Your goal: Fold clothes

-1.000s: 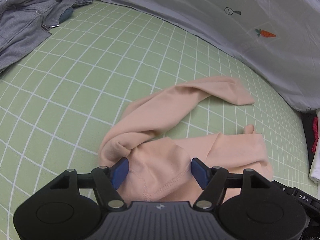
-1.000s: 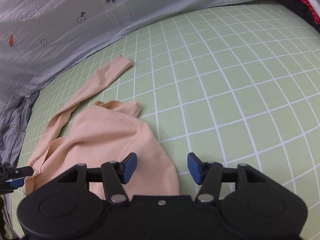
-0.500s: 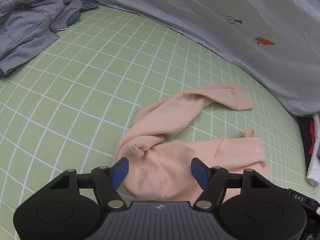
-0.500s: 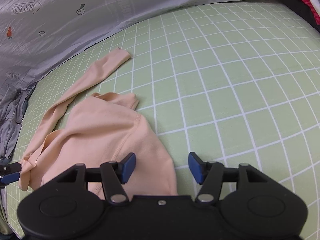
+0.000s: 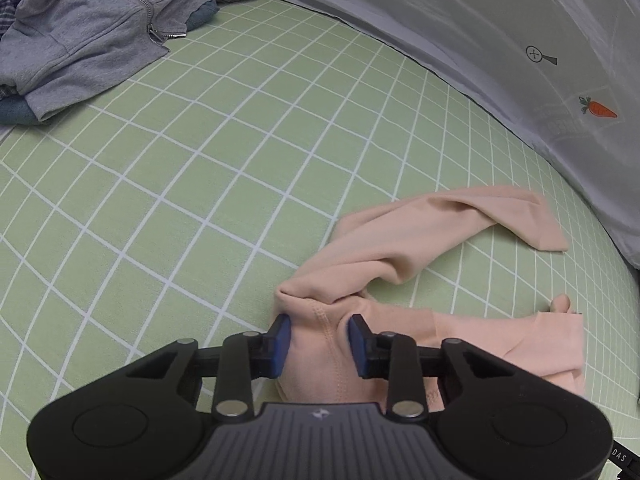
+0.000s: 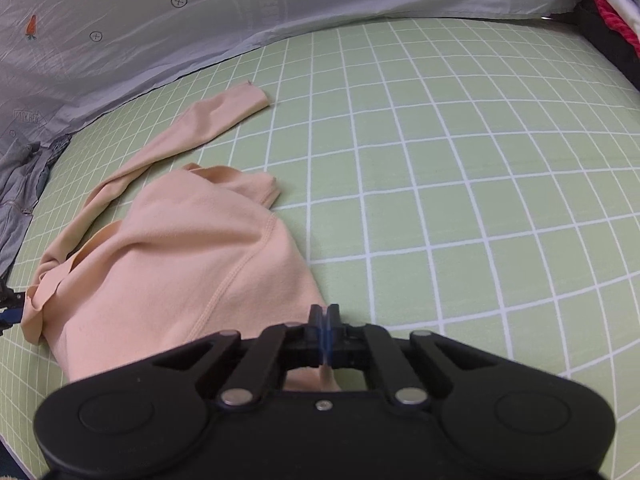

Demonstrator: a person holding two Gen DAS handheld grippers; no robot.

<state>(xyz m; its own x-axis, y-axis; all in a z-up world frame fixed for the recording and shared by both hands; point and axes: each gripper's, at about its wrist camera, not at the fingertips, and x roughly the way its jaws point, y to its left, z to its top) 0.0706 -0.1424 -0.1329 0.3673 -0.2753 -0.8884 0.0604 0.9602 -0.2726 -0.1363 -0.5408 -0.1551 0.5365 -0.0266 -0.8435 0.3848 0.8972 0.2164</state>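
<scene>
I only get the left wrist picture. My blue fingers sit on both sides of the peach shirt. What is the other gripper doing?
Observer: The right gripper is shut on the edge of the peach long-sleeved shirt.
Operator: Is anything lying on the green bed on that side?
Observer: The green checked sheet beside the shirt is bare up to a dark pile with a red cord at the far corner.
Operator: Are there words anywhere?
Observer: Yes, the grey printed cover says "LOOK HERE" inside an arrow.
</scene>
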